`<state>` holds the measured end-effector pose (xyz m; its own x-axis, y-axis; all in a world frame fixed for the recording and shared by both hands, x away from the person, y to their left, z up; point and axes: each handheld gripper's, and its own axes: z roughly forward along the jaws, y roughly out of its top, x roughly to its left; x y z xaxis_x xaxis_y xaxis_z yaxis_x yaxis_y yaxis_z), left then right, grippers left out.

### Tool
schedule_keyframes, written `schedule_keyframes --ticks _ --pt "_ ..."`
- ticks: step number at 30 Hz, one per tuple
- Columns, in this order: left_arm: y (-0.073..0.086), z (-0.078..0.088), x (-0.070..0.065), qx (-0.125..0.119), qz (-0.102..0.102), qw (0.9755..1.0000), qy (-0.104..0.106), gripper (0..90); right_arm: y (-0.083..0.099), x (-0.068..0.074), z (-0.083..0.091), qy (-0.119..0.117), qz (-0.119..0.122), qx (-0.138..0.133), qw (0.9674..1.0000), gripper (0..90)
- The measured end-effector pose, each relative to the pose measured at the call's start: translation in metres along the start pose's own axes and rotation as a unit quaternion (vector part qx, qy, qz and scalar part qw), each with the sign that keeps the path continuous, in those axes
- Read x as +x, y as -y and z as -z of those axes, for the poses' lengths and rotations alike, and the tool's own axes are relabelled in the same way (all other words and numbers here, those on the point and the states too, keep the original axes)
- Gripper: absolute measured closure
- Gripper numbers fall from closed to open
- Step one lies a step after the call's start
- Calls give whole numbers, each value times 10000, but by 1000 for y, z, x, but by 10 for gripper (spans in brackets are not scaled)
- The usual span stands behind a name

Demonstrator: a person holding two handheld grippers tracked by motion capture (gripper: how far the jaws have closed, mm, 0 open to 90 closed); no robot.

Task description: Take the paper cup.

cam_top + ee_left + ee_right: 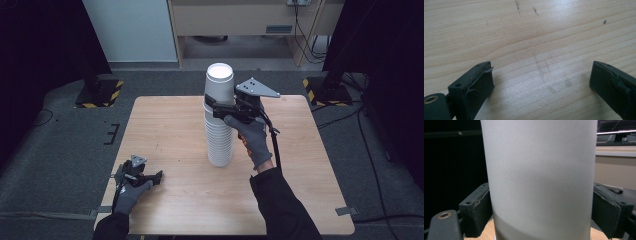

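Note:
A tall stack of white paper cups (220,145) stands upright at the middle of the wooden table (165,125). Its top cup (219,80) rises above the rest. My right gripper (214,106) reaches in from the right, level with that cup's lower part. In the right gripper view the cup's white wall (539,170) spans the whole gap and both pads (480,212) press on its sides, so my right gripper (541,206) is shut on it. My left gripper (159,178) rests on the table near the front left corner. Its jaws (541,75) stand wide open over bare wood (524,30).
Two black stand bases with yellow-black stripes sit on the floor behind the table, one at the left (97,92) and one at the right (325,90). Cables (370,150) trail along the floor at the right. A wooden cabinet (240,20) stands at the back.

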<state>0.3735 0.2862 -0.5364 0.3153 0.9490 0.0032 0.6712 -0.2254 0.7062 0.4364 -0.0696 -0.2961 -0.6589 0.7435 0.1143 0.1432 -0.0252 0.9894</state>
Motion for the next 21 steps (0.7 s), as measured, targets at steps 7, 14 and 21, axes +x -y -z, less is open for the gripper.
schedule_keyframes --ticks 7,14,21 --pt "0 0 0 4 -1 10000 -7 40 -11 4 2 30 66 -96 9999 139" --pt "0 0 0 -1 19 10000 -11 39 -24 3 12 60 36 -305 9995 141" --pt "0 0 0 3 14 10000 -14 39 -29 1 16 -26 -119 -456 9989 141"
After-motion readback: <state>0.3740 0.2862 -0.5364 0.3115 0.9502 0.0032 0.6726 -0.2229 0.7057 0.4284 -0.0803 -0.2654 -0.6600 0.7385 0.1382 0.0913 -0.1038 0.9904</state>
